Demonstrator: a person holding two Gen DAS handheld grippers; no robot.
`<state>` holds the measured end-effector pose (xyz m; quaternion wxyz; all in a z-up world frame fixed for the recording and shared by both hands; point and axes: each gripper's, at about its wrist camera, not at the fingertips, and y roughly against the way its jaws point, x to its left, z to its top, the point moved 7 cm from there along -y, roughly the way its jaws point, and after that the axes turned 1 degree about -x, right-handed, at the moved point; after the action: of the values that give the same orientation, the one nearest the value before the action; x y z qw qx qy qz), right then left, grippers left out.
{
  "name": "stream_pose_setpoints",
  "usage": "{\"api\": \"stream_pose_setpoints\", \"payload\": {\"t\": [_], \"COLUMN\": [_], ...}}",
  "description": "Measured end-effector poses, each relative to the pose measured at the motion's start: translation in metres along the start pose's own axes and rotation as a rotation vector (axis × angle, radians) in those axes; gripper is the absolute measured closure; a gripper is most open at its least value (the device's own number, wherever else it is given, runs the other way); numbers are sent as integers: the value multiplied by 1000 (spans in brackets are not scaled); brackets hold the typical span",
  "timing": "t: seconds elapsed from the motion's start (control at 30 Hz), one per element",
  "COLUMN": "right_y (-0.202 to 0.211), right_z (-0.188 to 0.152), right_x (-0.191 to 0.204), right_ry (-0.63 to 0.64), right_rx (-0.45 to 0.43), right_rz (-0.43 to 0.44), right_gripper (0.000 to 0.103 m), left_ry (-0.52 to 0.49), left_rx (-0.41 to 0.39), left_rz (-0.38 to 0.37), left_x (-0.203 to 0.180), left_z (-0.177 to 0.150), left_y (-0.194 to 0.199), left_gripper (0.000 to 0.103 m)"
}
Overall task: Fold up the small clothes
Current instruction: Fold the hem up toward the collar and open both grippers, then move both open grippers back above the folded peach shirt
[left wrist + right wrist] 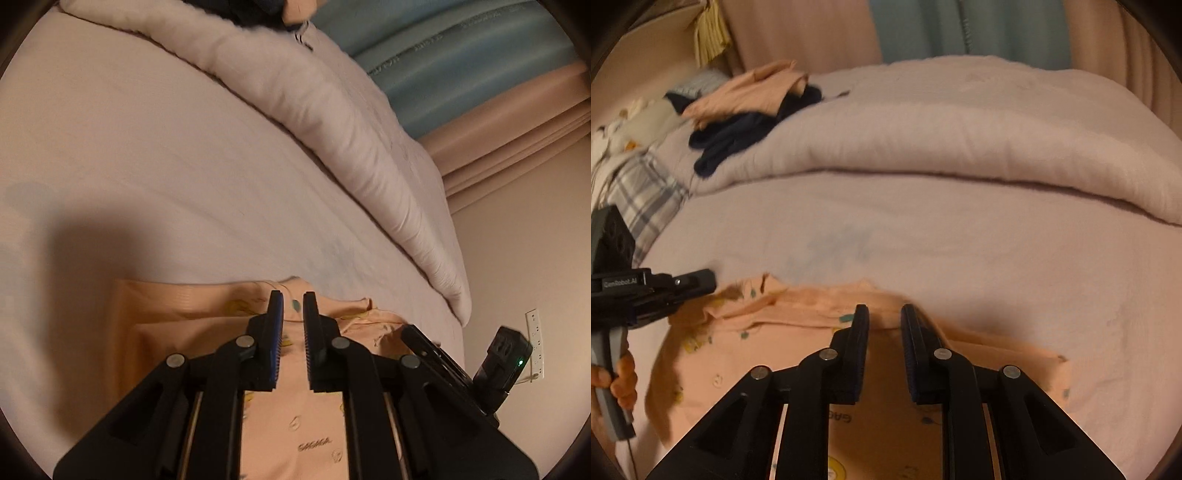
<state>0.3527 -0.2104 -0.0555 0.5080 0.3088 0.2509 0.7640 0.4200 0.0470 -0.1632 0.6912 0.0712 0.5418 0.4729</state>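
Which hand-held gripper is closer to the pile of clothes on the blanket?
Left. The left hand-held gripper is on the side of the peach shirt toward the pile of clothes; the right hand-held gripper is farther along the shirt.

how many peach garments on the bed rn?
2. One peach printed garment lies flat on the sheet below both grippers; another peach garment tops the clothes pile on the duvet at far left. More may be hidden in that pile.
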Motion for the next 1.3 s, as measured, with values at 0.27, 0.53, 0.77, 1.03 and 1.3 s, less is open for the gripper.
{"api": "stream_pose_setpoints", "payload": {"t": [0.27,0.53,0.77,1.03,1.3], "right_y": [14,5,7,42,72], "right_z": [-29,-37,-32,-58,-120], "right_x": [12,13,-14,2,-1], "right_ry": [69,49,-30,47,152], "right_rx": [49,81,51,33,79], "right_rz": [69,69,-14,56,-48], "right_gripper": [85,85,85,85,85], "left_ry": [-86,-118,20,-189,-269], "left_rx": [132,132,-69,65,120], "left_rz": [-180,67,80,-9,12], "left_x": [-25,-1,14,-6,30], "left_z": [-47,-40,26,-61,-143], "left_y": [25,-27,1,34,55], "left_gripper": [80,90,84,81,81]}}
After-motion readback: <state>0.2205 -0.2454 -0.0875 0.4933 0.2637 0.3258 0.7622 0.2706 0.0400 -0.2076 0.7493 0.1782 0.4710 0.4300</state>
